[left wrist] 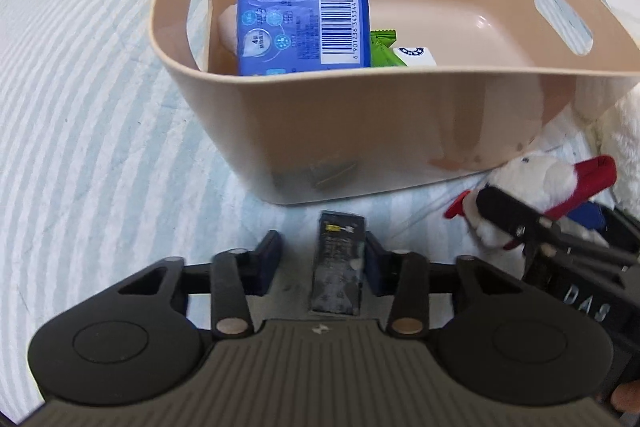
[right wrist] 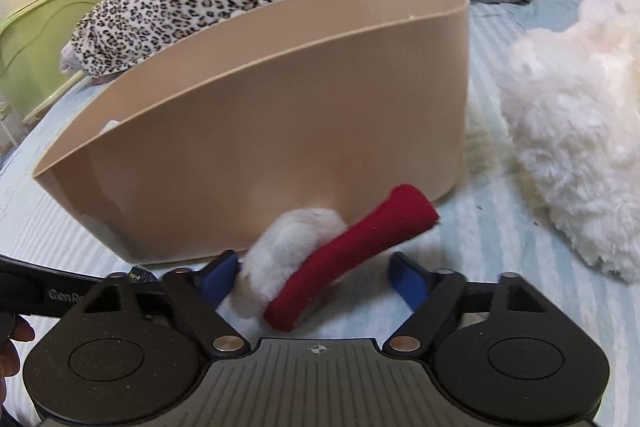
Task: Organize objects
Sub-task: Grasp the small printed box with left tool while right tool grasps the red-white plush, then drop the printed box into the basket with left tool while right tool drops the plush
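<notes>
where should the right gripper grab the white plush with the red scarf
Grip the white plush across its round body, not the loose red scarf, which would likely slip or pull off. It lies on the bed against the bin wall, so come from the near side, low, as the open right hand-held gripper already straddles it, and close on the fluffy middle.

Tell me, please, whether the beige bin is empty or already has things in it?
Partly filled. The beige bin holds a blue packet, a green packet and a white item; much of its floor shows bare.
</notes>
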Available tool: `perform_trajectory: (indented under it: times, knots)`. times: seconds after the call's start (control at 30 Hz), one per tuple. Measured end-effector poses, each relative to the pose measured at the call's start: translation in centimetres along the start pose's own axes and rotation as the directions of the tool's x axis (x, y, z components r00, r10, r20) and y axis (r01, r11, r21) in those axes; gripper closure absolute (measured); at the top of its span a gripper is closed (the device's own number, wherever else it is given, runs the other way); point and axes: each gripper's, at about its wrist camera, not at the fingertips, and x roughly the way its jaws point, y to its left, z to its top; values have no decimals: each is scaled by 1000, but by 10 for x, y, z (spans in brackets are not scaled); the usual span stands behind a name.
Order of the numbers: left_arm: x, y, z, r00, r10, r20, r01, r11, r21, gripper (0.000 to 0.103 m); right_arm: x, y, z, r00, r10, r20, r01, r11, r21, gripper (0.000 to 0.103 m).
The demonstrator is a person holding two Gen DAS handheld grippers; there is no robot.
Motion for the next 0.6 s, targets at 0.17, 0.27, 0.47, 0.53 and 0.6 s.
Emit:
perform_trajectory:
  times: [0.17,0.27,0.47,0.53,0.6]
  knots:
    - [-6,3,-4,1000,1,9,-1,999,33,78,-3,0,-2,1000,15,1,-15,1000,15,46]
    - [-11,5,-7,1000,14,11,-14,999,44,78,-9,3,-6,1000,8,12,-8,1000,2,50]
    - [-22,13,-22,999,33,12,-34,998,57,78,-21,6,-17,1000,-8,25,8,1000,-15,54]
    - [-30,13,-27,999,46,26,-48,996,78,78,-28,6,-19,999,-17,34,18,1000,-11,55]
    - [-39,12,-32,997,59,49,-64,993,103,78,-38,5,-20,998,-20,51,20,1000,-5,55]
